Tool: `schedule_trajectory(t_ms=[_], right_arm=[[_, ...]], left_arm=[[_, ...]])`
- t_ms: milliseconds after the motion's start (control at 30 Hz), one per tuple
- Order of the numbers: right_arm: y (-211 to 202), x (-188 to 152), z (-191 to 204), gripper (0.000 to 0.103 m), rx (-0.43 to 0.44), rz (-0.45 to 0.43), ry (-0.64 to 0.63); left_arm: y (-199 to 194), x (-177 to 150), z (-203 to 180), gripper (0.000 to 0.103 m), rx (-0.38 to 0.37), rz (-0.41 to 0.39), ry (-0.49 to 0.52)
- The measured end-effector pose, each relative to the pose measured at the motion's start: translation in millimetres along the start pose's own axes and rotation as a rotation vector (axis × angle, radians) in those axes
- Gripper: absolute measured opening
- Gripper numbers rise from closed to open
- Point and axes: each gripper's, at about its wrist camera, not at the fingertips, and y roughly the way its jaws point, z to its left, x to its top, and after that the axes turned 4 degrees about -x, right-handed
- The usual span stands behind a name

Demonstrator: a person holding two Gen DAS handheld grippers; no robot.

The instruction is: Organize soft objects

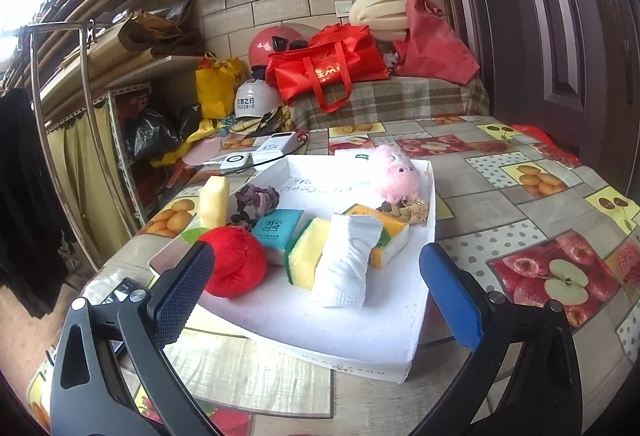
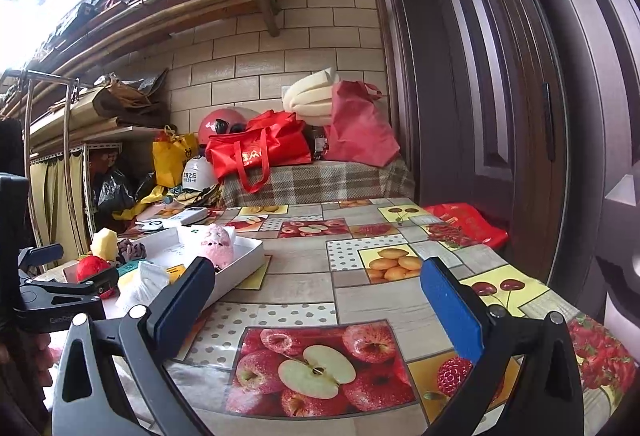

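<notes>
On the fruit-print table [image 2: 320, 276] both grippers hover with fingers spread wide and empty: the left gripper [image 1: 316, 276] over the tray's [image 1: 360, 336] near edge, the right gripper [image 2: 316, 288] over bare cloth beside it. Nearest in the tray lie a red plush [image 1: 234, 262], a mask [image 1: 346, 260] (propped on a sponge [image 1: 306, 254]), then a scrunchie [image 1: 256, 198] and, farthest, a pink plush [image 1: 398, 168].
</notes>
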Motion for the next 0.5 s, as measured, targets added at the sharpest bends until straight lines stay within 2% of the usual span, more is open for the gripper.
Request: schedule_trajectory(t_ms=[500], right_arm=[[-1.0,-0.8,-1.7,0.103,-0.003,-0.007,0.003]], left_arm=[[3.3,-1.1,2.8,0.103,0.006,0.021,-0.01]])
